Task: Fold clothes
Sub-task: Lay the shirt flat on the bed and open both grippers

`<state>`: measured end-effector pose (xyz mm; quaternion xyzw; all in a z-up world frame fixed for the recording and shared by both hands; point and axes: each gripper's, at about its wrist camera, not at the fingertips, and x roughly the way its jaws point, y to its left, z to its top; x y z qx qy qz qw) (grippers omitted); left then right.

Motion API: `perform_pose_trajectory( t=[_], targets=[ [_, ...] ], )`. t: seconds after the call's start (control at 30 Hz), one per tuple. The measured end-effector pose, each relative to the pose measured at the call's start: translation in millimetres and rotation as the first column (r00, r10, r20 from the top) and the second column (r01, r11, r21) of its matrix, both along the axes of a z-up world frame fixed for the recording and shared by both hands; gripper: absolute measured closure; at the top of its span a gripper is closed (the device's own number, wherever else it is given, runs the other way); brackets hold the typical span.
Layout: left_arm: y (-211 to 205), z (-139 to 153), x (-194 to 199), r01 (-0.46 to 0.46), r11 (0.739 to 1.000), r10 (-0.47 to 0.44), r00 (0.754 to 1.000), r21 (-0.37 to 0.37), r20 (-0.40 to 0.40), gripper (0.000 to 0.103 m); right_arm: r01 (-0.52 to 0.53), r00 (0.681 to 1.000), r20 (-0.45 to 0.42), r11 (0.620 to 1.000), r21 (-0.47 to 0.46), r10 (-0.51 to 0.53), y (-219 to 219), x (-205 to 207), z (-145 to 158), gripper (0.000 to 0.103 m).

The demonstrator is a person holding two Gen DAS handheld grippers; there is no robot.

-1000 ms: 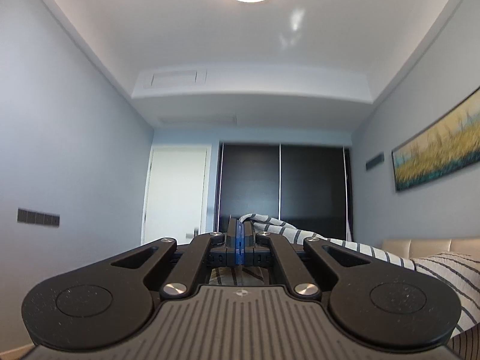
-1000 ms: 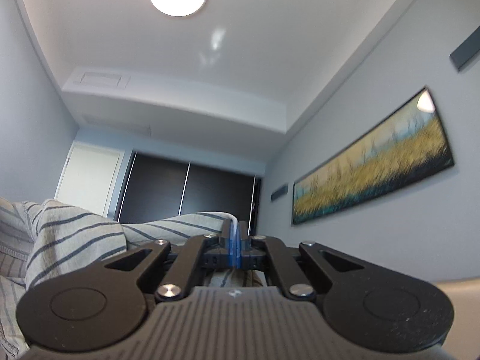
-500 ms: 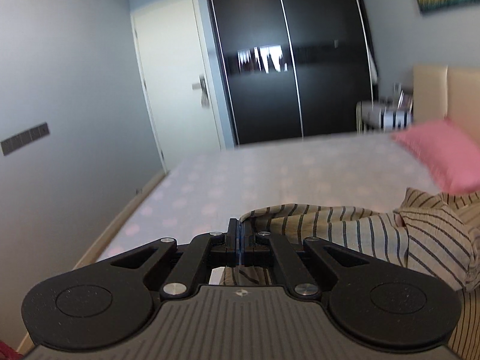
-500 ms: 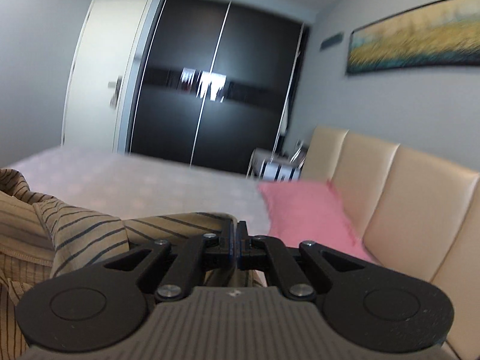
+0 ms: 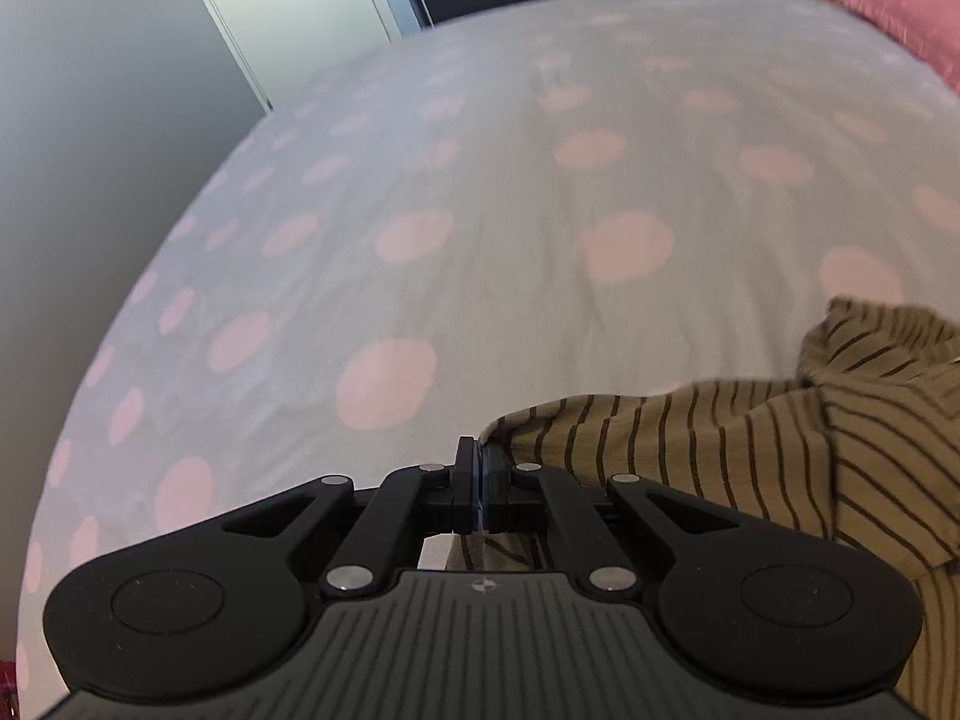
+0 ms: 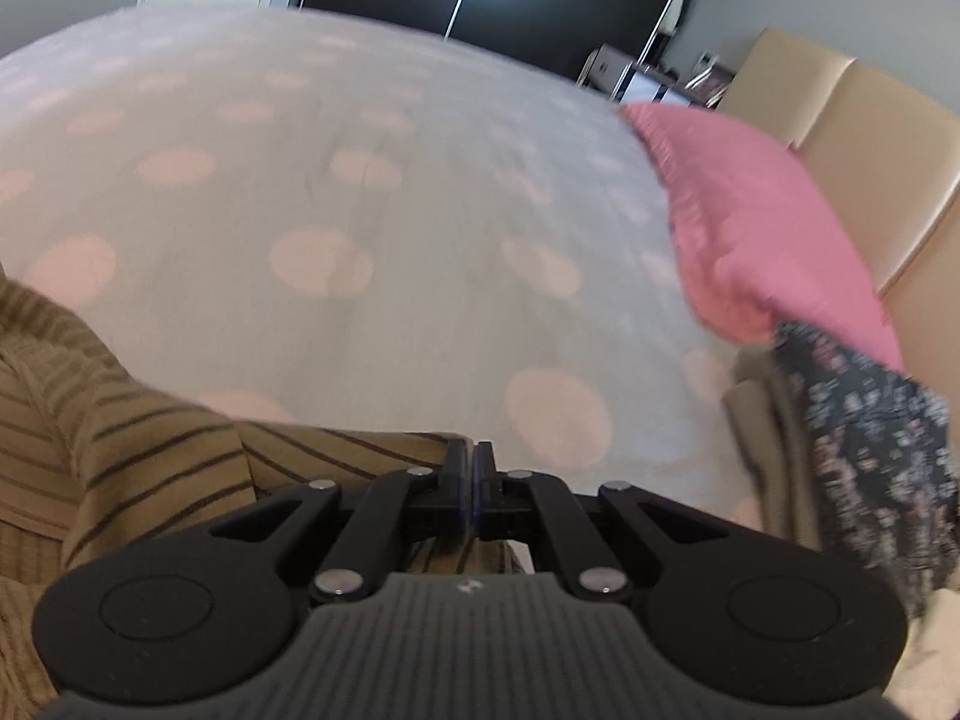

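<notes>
Over a white bedspread dotted with pale pink circles (image 5: 480,192), the left gripper (image 5: 481,462) is clamping the edge of a tan garment with thin dark stripes (image 5: 720,444), its two black fingers pressed together with a fold of the cloth emerging at the tips. From there the striped fabric is running off to the right of the fingers, bunching into a raised fold near the right edge of the left wrist view, while more of it is hanging beneath the gripper body. A pink pillow (image 5: 900,12) is showing at the far upper right corner of that view.

In the right wrist view, the same striped garment (image 6: 120,438) is lying to the left of the right gripper (image 6: 474,468) and is reaching in to its closed fingertips, which are pinching the cloth's edge; a strip of it is also showing under the fingers. To the right, the pink pillow (image 6: 750,222) is leaning against a beige padded headboard (image 6: 870,138), and a dark floral-print cloth (image 6: 870,450) is lying just below the pillow, on a heap of other fabric.
</notes>
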<state>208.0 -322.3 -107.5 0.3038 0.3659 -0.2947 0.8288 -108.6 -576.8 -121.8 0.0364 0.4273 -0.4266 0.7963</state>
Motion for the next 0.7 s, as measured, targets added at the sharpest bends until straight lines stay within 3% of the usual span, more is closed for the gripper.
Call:
perform_pose_trajectory(
  t=[0.13,0.23,0.3,0.37,0.43,0.7],
  targets=[
    [-4.5,-27.1,11.7,0.006,0.999,-0.004,0.998,0.033,-0.056,0.103,-0.031,1.000,0.002,0.995,0.100,0.031,-13.8,-6.7,-17.8,0.098],
    [-3.1,-28.1,12.0,0.018,0.999,-0.016,0.998,0.028,-0.065,0.103,-0.050,0.998,0.035,0.984,0.168,0.045,-22.6,-15.2,-9.6,0.087],
    [-1.1,-20.4,12.1,0.023,1.000,-0.021,0.996,0.019,-0.081,0.097,-0.061,0.997,0.057,0.980,0.189,0.051,-24.2,-22.9,3.7,0.083],
    [1.7,-11.1,12.0,0.026,1.000,-0.025,0.995,0.003,-0.097,0.075,-0.081,0.996,0.064,0.978,0.195,0.069,-22.4,-29.9,18.6,0.080],
    [6.4,2.0,7.8,0.024,0.999,-0.026,0.995,-0.022,-0.097,0.067,-0.093,0.994,0.071,0.976,0.196,0.080,-16.8,-38.5,33.9,0.079],
    [9.5,47.8,-50.8,0.123,0.986,-0.139,0.979,-0.109,-0.148,0.064,-0.115,0.991,0.100,0.949,0.294,0.089,26.6,-82.5,55.0,0.068]
  ],
)
